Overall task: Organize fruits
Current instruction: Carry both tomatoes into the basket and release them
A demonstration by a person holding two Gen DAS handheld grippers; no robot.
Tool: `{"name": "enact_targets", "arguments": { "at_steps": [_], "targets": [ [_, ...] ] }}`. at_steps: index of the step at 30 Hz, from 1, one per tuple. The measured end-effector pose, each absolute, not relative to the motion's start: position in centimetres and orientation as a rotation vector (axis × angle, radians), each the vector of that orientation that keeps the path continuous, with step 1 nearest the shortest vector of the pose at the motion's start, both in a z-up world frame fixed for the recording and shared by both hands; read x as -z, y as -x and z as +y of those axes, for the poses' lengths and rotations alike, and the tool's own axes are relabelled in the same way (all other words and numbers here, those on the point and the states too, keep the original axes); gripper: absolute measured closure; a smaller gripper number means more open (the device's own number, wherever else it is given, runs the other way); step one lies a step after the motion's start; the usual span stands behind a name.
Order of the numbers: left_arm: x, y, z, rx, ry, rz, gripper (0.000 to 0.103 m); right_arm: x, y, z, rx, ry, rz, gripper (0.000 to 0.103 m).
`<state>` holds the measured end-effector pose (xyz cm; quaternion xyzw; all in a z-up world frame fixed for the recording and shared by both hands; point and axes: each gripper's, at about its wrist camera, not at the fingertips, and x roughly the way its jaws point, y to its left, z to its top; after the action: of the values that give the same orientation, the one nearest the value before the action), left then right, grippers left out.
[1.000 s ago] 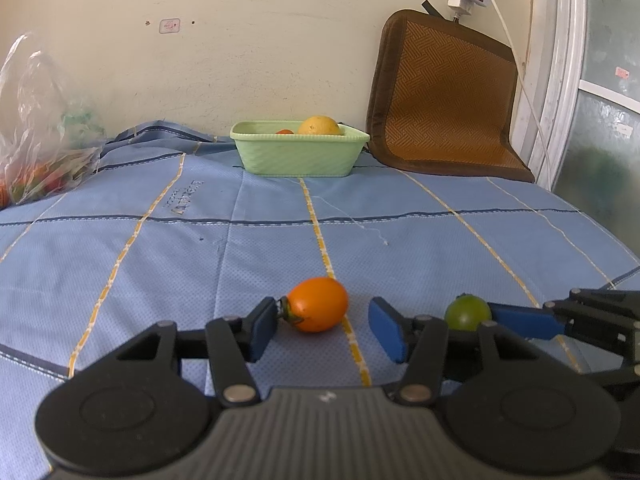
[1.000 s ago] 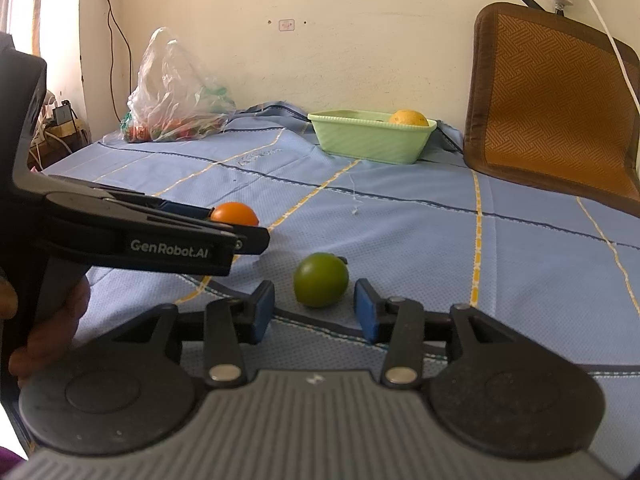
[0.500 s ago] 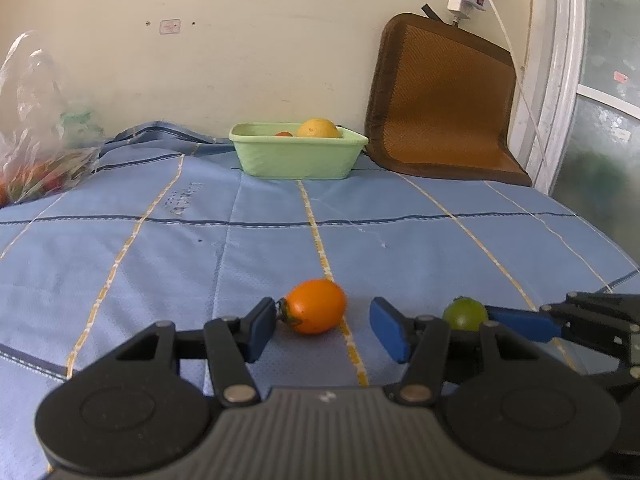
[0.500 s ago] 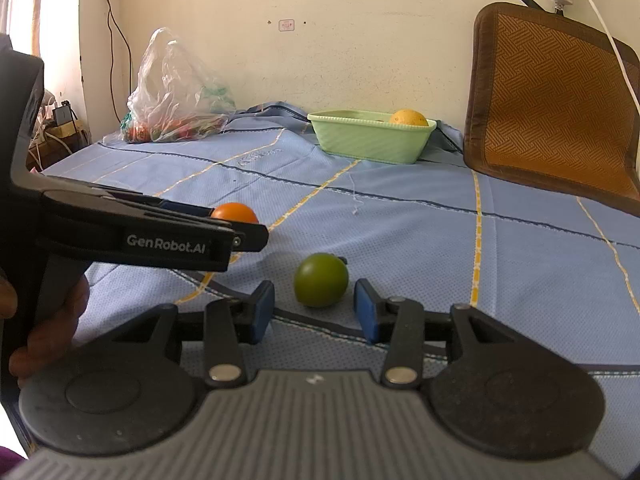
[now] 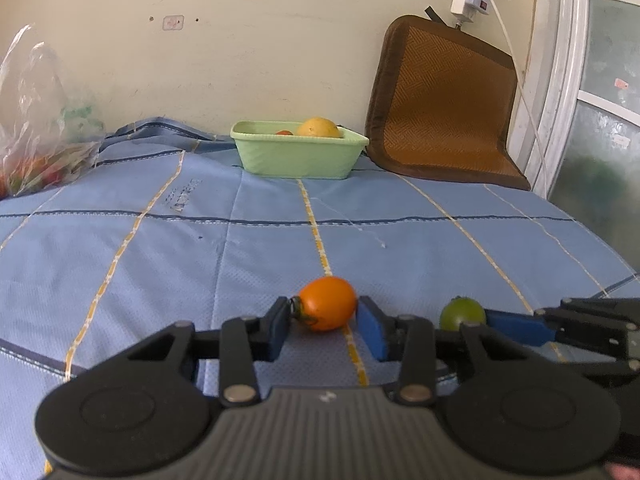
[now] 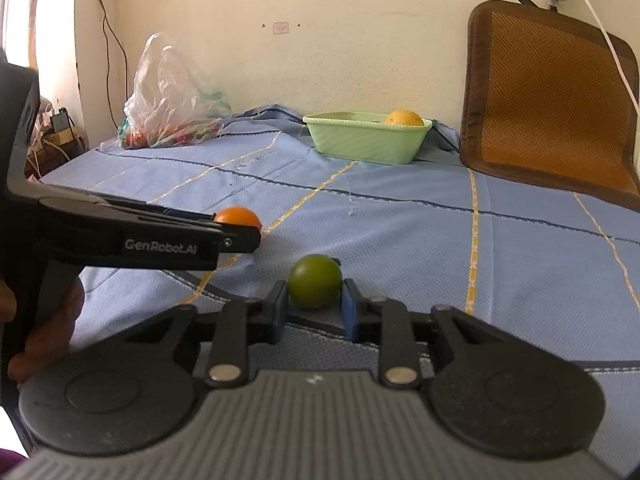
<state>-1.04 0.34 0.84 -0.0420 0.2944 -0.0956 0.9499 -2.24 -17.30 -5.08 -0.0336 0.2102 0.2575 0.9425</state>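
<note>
On the blue checked cloth by a cream wall, each tool grips fruit: left orange, right green.

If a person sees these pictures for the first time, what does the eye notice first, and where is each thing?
First come the two small fruits on the blue bedsheet: an orange tomato sits between the fingers of the left gripper, and a green tomato sits between the fingers of the right gripper. Farther back, near the wall, a light green basket holds a yellow-orange fruit, with a brown woven mat leaning to its right.
</note>
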Motion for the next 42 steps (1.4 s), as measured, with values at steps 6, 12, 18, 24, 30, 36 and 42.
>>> {"name": "enact_targets", "arguments": {
  "at_steps": [6,12,18,24,30,36,42],
  "targets": [
    [-1.8,-0.3,1.3,0.272,0.154,0.643,0.066,4.2,-0.2,-17.9,-0.562,-0.007,0.478,0.072],
    [-5.0,-7.0,3.1,0.286,0.215,0.626,0.066,1.2,-6.6,-17.1,-0.599,-0.055,0.474,0.072],
    [-6.5,-17.2,3.8,0.228,0.196,0.601,0.066,-1.7,-14.6,-15.3,-0.564,-0.068,0.390,0.072],
    [-5.2,-23.8,5.1,0.199,0.202,0.626,0.063,-1.1,-20.9,-13.0,-0.547,-0.037,0.394,0.071],
    [-3.8,-26.1,6.0,0.218,0.215,0.630,0.053,0.3,-24.0,-11.3,-0.587,0.026,0.408,0.061],
    [-4.6,-23.9,6.4,0.187,0.278,0.606,0.053,0.0,-22.5,-11.2,-0.573,0.060,0.360,0.058],
    [-5.6,-16.7,5.7,0.152,0.263,0.566,0.052,-0.6,-18.0,-13.6,-0.529,-0.044,0.358,0.057]
  ]
}}
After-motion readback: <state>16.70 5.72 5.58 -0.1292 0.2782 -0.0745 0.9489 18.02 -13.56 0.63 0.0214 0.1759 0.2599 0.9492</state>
